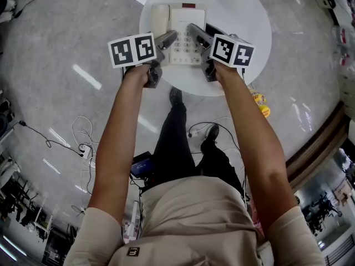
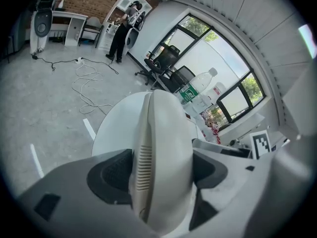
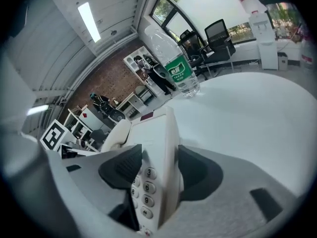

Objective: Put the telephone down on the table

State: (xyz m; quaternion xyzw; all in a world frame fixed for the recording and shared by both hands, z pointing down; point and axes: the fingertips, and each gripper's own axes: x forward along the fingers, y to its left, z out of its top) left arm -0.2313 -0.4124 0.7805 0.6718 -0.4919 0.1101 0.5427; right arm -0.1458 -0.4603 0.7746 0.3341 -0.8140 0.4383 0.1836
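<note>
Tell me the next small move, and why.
Probably lower the telephone straight down onto the white table: left gripper clamps its handset, right gripper its keypad side, both over the tabletop; contact is unclear.

**Bright, even indoor light through strong fisheye lenses**

The head view was evenly lit, with pale streaks of ceiling-light glare on the glossy floor (image 1: 55,49) and the white table (image 1: 244,21) close to washed out. Shadows were soft and faint. In the left gripper view the windows (image 2: 218,68) burned out to near white, and the telephone (image 2: 166,148), close to the lens, looked soft and out of focus. In the right gripper view a ceiling strip light (image 3: 89,19) glared, while the telephone's keys were fairly sharp. All three pictures bent straight lines toward the edges and darkened to black in the corners.
</note>
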